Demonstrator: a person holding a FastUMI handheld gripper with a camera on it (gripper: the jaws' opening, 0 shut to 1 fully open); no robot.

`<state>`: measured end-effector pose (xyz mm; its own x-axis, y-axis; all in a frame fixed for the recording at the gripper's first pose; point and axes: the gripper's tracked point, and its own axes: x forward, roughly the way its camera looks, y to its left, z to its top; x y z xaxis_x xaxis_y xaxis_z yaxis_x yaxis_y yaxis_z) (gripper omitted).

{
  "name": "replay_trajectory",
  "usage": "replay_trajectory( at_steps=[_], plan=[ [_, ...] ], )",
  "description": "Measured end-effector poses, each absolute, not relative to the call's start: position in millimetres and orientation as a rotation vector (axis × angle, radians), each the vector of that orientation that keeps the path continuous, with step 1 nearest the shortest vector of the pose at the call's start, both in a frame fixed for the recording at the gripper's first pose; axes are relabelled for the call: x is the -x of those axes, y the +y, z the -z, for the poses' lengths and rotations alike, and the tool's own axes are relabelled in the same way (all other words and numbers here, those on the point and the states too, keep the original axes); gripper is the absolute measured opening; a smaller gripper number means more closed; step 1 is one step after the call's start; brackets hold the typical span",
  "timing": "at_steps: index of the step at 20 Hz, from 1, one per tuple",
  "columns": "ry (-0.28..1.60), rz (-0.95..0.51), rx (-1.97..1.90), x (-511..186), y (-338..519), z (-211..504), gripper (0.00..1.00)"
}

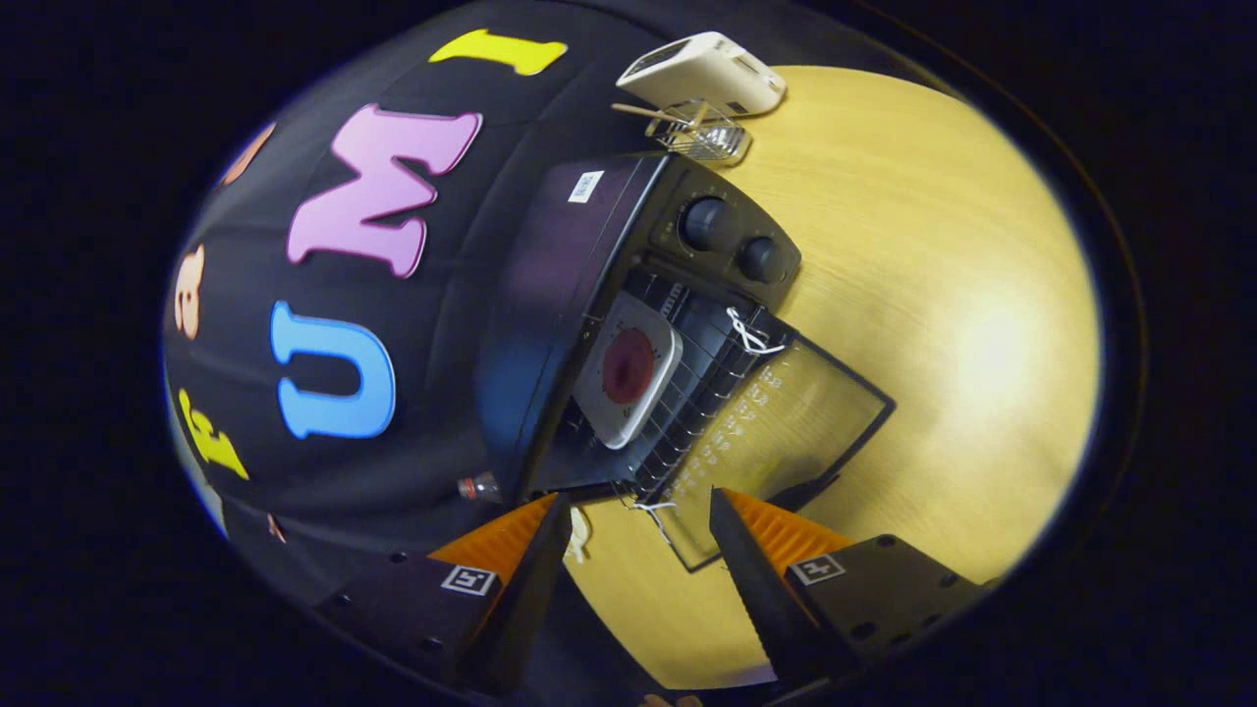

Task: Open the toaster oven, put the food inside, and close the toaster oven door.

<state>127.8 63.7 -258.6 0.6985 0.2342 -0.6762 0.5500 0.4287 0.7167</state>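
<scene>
The gripper [638, 516] has its fingers spread apart, gripping nothing, just before the toaster oven [589, 314]. The oven's glass door [786, 432] lies folded open on the wooden table [943, 295]. A white plate with red food [628, 368] rests on the rack [687, 393] inside.

The gripper-mounted fisheye camera is looking forward along the two parted fingers of the gripper [638, 511], rolled strongly sideways, facing the open toaster oven [609, 324] at close range just ahead on the wooden table [943, 295].
</scene>
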Motion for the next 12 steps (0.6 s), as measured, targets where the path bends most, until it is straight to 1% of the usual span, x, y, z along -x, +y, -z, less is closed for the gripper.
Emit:
replay_trajectory(
  at_steps=[3, 6, 9, 12],
  plan=[
    [0.833, 0.154, -0.942, -104, 66, 260, 0.98],
    [0.855, 0.099, -0.654, -87, 70, 277, 0.98],
    [0.884, 0.098, -0.329, -70, 72, 307, 0.99],
    [0.946, 0.032, -0.176, -56, 97, 342, 0.99]
  ],
)
